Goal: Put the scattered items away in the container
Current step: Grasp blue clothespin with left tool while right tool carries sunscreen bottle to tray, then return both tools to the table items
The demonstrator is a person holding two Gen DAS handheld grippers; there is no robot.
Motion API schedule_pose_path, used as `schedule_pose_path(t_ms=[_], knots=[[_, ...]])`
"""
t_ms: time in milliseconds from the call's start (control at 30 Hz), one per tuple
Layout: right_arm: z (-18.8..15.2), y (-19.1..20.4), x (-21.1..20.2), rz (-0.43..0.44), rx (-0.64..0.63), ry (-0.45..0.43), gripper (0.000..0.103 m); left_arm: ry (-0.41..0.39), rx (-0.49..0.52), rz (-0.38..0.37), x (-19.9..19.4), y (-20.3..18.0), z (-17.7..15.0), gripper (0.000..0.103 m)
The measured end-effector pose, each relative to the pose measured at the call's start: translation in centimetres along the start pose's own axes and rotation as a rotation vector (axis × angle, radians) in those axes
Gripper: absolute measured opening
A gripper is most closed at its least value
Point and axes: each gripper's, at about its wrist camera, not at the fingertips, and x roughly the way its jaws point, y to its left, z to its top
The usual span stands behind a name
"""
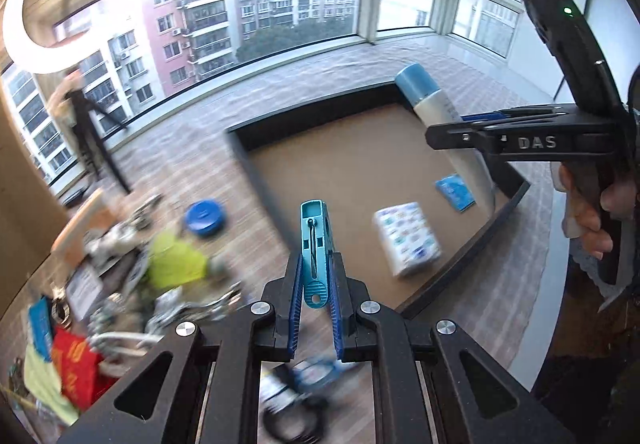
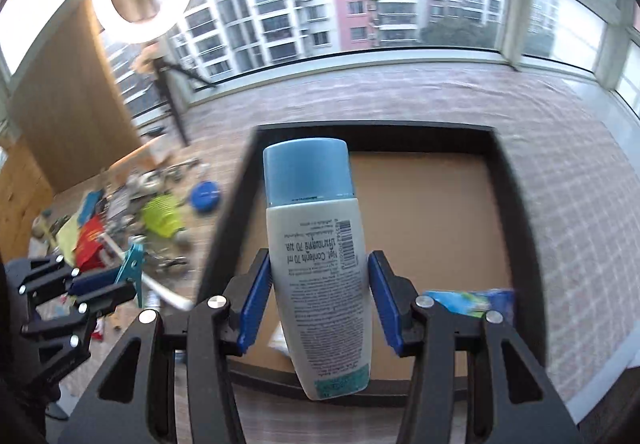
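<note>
My left gripper point(image 1: 316, 276) is shut on a teal clothes peg point(image 1: 316, 248) and holds it above the near left edge of the black-walled tray point(image 1: 256, 180). My right gripper point(image 2: 320, 284) holds a white bottle with a blue cap point(image 2: 316, 244) over the tray point(image 2: 516, 228); the left pad touches it, and a narrow gap shows at the right pad. The bottle also shows in the left wrist view point(image 1: 436, 112), above the tray's far right corner. A patterned tissue pack point(image 1: 408, 240) and a small blue packet point(image 1: 456, 192) lie on the tray's brown floor.
A heap of scattered items lies left of the tray: a blue round lid point(image 1: 205, 218), a yellow-green item point(image 1: 176, 260), a red packet point(image 1: 76, 368) and metal bits. A ring light on a tripod point(image 1: 96, 132) stands by the window. The table has a checked cloth point(image 2: 568, 180).
</note>
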Motion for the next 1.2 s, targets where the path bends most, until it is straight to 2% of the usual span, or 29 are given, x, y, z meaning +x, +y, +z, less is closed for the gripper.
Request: schedule_pose_path(t_ms=[67, 100, 133, 167, 200, 267, 400, 633, 733, 833, 1000, 1100, 1200], knots=[[0.0, -2.3, 0.3, -0.025, 0.038, 0.003, 0.049, 0.004, 0.009, 0.014, 1.2, -2.3, 1.4, 0.013], [0.1, -3.2, 0.5, -0.033, 0.05, 0.008, 0.049, 0.013, 0.011, 0.02, 1.8, -3.2, 2.1, 0.026], [0.1, -4.0, 0.7, -0.044, 0.059, 0.012, 0.052, 0.026, 0.019, 0.025, 2.4, -4.1, 2.6, 0.054], [0.0, -4.5, 0.7, -0.064, 0.068, 0.009, 0.055, 0.023, 0.031, 0.035, 2.7, -4.8, 3.0, 0.066], [-0.1, -4.8, 0.5, -0.082, 0.072, -0.003, 0.056, 0.005, 0.047, 0.045, 2.7, -5.5, 3.2, 0.071], [-0.2, -5.2, 0.1, -0.087, 0.069, -0.025, 0.058, -0.009, 0.07, 0.072, 2.4, -6.3, 3.5, 0.07], [-0.2, -4.2, -0.3, -0.026, 0.056, -0.051, 0.058, -0.01, 0.058, 0.104, 1.9, -5.6, 2.8, 0.07], [1.0, 1.9, 1.0, 0.122, -0.061, -0.042, 0.058, 0.024, -0.069, 0.202, -1.0, 0.6, -1.0, 0.07], [1.4, 6.2, 2.1, 0.206, -0.15, -0.019, 0.057, 0.046, -0.136, 0.278, -3.0, 4.5, -4.1, 0.07], [1.5, 11.4, 3.0, 0.273, -0.275, 0.008, 0.056, 0.103, -0.224, 0.364, -5.0, 8.7, -8.3, 0.07], [0.5, 20.4, 5.1, 0.375, -0.49, 0.084, 0.043, 0.215, -0.435, 0.464, -7.6, 15.5, -16.5, 0.07], [-0.4, 25.3, 6.6, 0.404, -0.614, 0.129, 0.043, 0.282, -0.548, 0.486, -8.3, 18.3, -20.9, 0.069], [-1.6, 29.1, 8.4, 0.424, -0.716, 0.193, 0.042, 0.327, -0.619, 0.446, -8.2, 19.7, -23.8, 0.069]])
